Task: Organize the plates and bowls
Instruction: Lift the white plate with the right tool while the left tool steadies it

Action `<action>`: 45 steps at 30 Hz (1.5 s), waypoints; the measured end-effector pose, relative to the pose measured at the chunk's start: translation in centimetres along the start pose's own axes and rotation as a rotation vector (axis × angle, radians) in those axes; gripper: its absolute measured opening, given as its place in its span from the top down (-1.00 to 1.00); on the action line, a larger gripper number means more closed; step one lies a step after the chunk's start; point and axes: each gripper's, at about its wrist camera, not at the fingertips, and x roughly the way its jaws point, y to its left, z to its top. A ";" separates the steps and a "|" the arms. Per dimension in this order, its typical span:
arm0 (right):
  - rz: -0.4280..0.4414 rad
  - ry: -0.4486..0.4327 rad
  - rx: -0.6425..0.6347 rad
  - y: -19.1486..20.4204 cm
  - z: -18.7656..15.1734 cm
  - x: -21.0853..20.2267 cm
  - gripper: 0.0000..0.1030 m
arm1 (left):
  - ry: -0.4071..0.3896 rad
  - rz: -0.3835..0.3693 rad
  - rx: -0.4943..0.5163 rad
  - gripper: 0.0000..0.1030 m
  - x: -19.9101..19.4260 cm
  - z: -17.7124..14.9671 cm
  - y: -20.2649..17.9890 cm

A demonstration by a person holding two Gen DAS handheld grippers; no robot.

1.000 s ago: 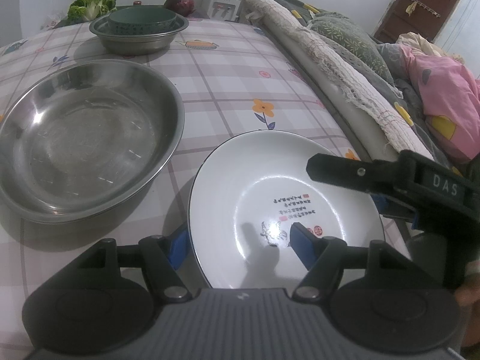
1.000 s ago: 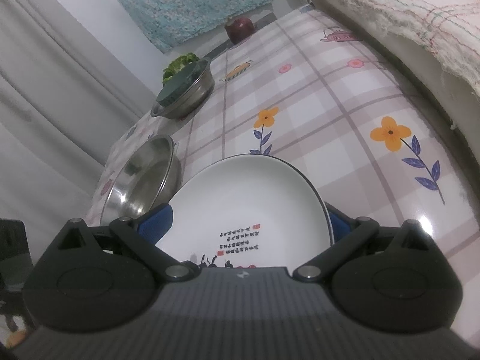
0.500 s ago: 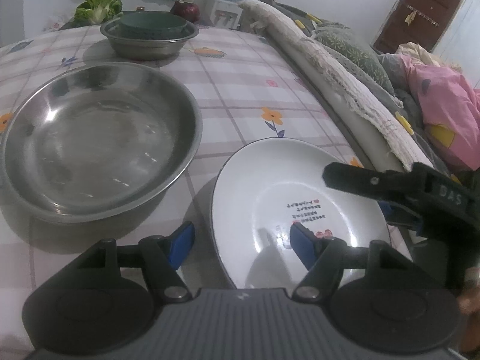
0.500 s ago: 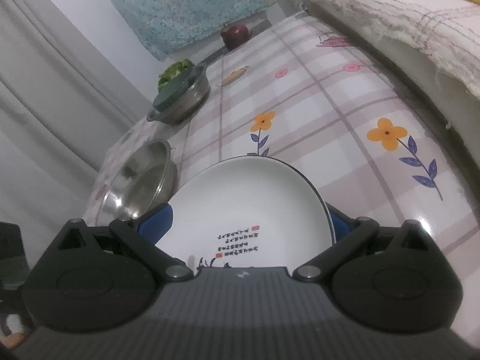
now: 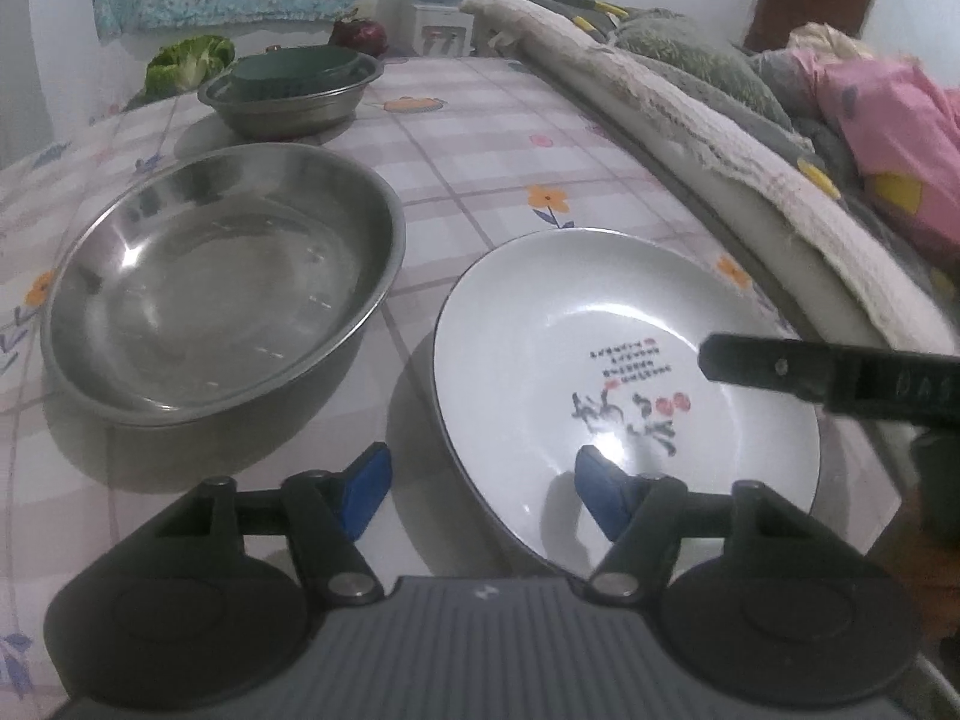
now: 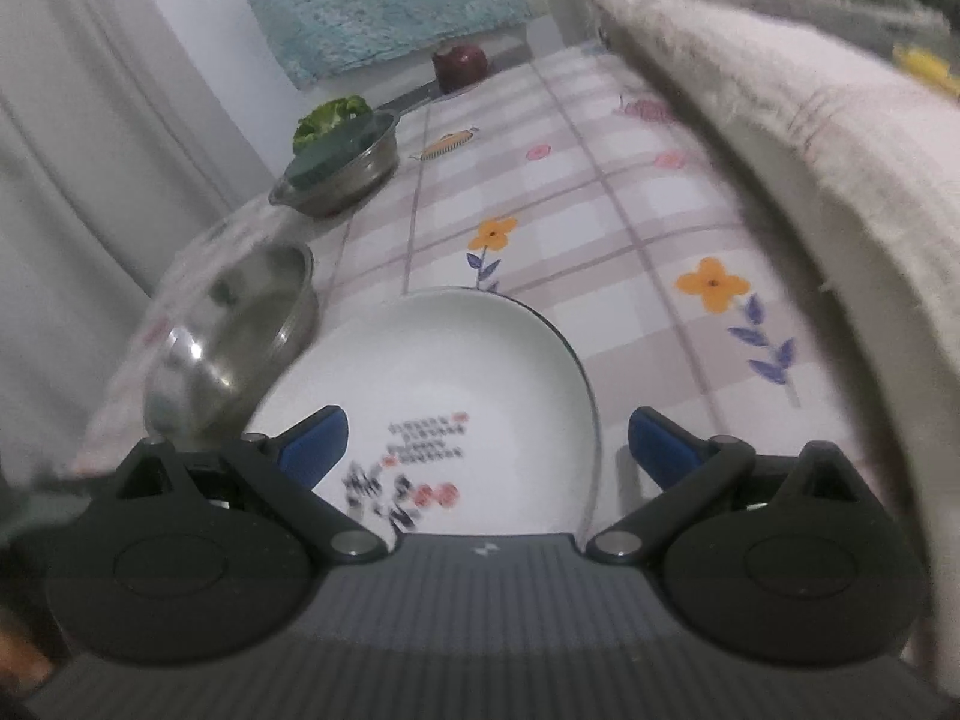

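A white plate (image 5: 600, 360) with printed writing lies on the checked tablecloth near the table's right edge. My left gripper (image 5: 483, 489) straddles its near left rim: one blue pad is over the plate's inside, the other is outside over the cloth. Its jaws are closing and neither pad presses the rim. In the right wrist view my right gripper (image 6: 487, 447) hovers over the same plate (image 6: 456, 360), its jaws wide, closing slightly and touching nothing. One of its black fingers (image 5: 780, 369) crosses the plate's right side. A large steel bowl (image 5: 222, 282) stands empty just left of the plate.
At the back a smaller steel bowl (image 5: 294, 102) holds a green bowl (image 5: 288, 69). Behind it lie a lettuce (image 5: 189, 60) and a dark red round fruit or onion (image 5: 360, 36). Rolled bedding (image 5: 690, 120) runs along the table's right edge.
The left gripper's pads have drawn closer together and its view has rolled, so the plate sits further right. The right gripper has drawn back and rolled, and its pads have narrowed slightly.
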 end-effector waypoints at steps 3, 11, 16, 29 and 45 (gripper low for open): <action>-0.050 -0.004 -0.027 -0.2 -1.0 -0.7 -0.46 | -0.015 -0.007 0.015 -0.01 -0.1 -0.3 -0.5; -0.071 -0.010 -0.074 0.2 -1.8 -0.2 0.26 | -0.035 -0.010 0.016 0.09 0.1 -0.1 -1.2; -0.077 -0.026 -0.080 0.2 -0.9 0.6 0.27 | -0.048 0.005 0.012 0.09 0.7 0.8 -1.0; -0.072 -0.064 -0.123 -0.4 0.8 3.1 0.35 | -0.069 0.041 0.058 -0.02 2.0 2.2 -0.9; -0.107 -0.106 -0.147 0.4 0.3 3.0 0.27 | -0.117 0.091 0.052 -0.16 1.9 1.8 -2.0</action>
